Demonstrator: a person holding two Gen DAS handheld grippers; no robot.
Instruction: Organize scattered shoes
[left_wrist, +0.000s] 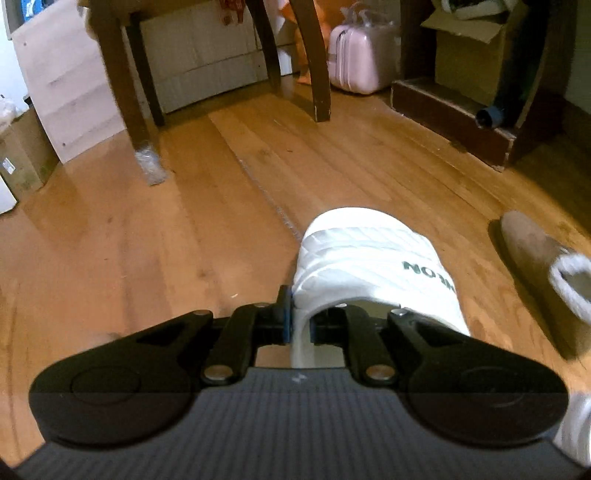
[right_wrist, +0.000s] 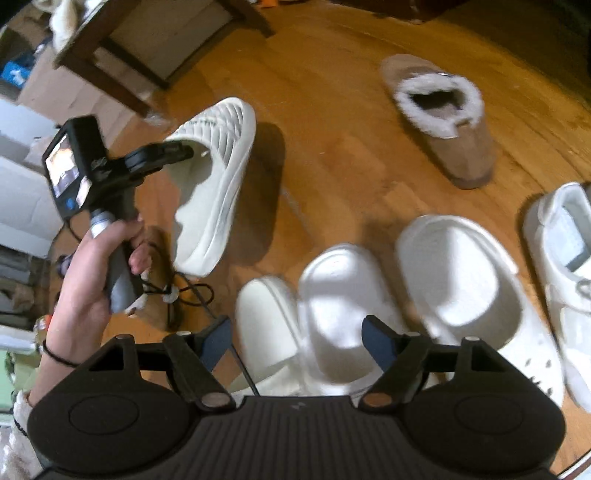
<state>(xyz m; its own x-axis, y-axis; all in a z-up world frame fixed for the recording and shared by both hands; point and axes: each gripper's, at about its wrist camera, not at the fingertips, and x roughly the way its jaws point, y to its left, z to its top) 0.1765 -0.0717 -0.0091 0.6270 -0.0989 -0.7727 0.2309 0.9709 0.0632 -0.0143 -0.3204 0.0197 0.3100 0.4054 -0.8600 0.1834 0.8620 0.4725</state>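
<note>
While the left gripper (left_wrist: 299, 325) pinches the side wall of a white slide sandal (left_wrist: 369, 266), that sandal hangs up off the wooden floor (left_wrist: 147, 240), tipped on its side with its toe pointing away. Its two jaws are squeezed tight on the thin edge by the foot hole. From the right wrist view you can see a person's hand (right_wrist: 99, 266) wrapped around the left gripper's handle. The right gripper (right_wrist: 299, 347) has its jaws spread wide and nothing is in them. It hovers over a pair of white clogs (right_wrist: 332, 314) that sit side by side on the floor. A white sneaker (right_wrist: 565, 251) lies just beside the clogs, on the right. A tan slipper with fluffy lining (right_wrist: 443, 118) rests farther off, alone, well apart from the rest. Dark wooden chair legs (left_wrist: 125, 92) and a pink suitcase (left_wrist: 358, 55) stand at the back.
</note>
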